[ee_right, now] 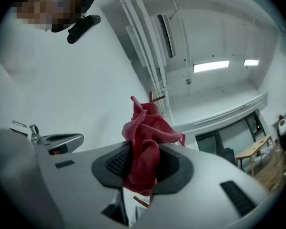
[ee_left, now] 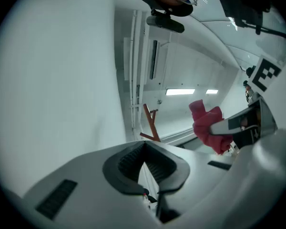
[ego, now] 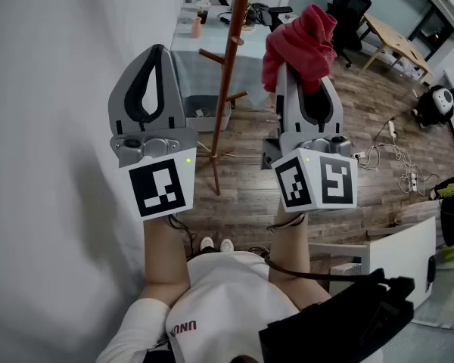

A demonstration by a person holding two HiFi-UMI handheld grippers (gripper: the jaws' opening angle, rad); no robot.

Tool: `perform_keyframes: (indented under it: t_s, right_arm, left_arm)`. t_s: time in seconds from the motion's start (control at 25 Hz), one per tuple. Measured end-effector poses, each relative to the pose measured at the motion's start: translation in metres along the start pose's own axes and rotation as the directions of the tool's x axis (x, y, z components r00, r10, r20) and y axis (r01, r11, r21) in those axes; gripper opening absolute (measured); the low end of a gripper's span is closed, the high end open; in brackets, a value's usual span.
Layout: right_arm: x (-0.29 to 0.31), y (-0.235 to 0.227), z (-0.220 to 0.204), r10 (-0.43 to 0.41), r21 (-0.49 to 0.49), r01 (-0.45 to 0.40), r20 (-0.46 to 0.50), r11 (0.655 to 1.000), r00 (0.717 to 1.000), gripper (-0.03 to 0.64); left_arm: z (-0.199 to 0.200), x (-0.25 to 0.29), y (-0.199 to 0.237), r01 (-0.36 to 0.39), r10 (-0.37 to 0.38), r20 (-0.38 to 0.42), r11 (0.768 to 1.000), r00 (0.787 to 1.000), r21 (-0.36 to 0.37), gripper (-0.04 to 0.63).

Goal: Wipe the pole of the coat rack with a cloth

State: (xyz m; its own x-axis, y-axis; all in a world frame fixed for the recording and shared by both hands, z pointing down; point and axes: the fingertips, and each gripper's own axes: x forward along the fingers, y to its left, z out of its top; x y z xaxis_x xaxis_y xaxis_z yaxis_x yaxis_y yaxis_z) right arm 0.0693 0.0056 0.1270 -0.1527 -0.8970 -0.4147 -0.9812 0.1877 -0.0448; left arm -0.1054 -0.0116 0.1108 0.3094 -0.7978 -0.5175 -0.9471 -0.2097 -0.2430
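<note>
The right gripper (ego: 301, 78) is clenched on a red cloth (ego: 299, 40). In the right gripper view the cloth (ee_right: 145, 142) fills the gap between the black pads (ee_right: 109, 163) and bunches up past the tips of the gripper (ee_right: 142, 152), with a short end hanging below them. The left gripper (ego: 158, 51) is closed with nothing in it. In its own view the tips of that gripper (ee_left: 144, 149) meet at a point, and only the oval gap behind them stays hollow.

Both grippers are held up side by side in the head view, the left one near the white wall (ego: 53, 127), the right one further right. The pole (ego: 228, 89) of the brown wooden rack rises between them and beyond, standing on the wood floor (ego: 242, 203). Short pegs (ego: 212, 54) stick out from it (one to the left, one lower to the right). The cloth hangs just right of the pole, with a clear gap between them in the head view. The left gripper view shows the rack's pegs (ee_left: 150, 123) left of the cloth (ee_left: 207, 125), also apart.

Far right stands a wooden table (ego: 393, 40), and white cables (ego: 386, 153) lie on the floor to the right. At the near edge are the person's white shirt (ego: 227, 293) and shoes (ego: 216, 244).
</note>
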Motion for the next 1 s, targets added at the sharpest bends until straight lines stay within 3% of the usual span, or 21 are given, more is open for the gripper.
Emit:
perform_keyframes:
  t_s: [0.72,1.0]
  right_arm:
    - [-0.003,0.011,-0.004,-0.005,-0.020,0.005,-0.017,1.000,1.000,0.114]
    - [-0.004,0.016,-0.009,-0.041,-0.063,0.039,-0.038,0.997,0.998,0.114]
  left_arm:
    - [-0.003,-0.009,0.005,0.012,-0.013,-0.010,0.999,1.000,-0.034,0.014]
    - [-0.013,-0.013,0.006,0.045,-0.049,-0.035,0.994,0.998,-0.096,0.012]
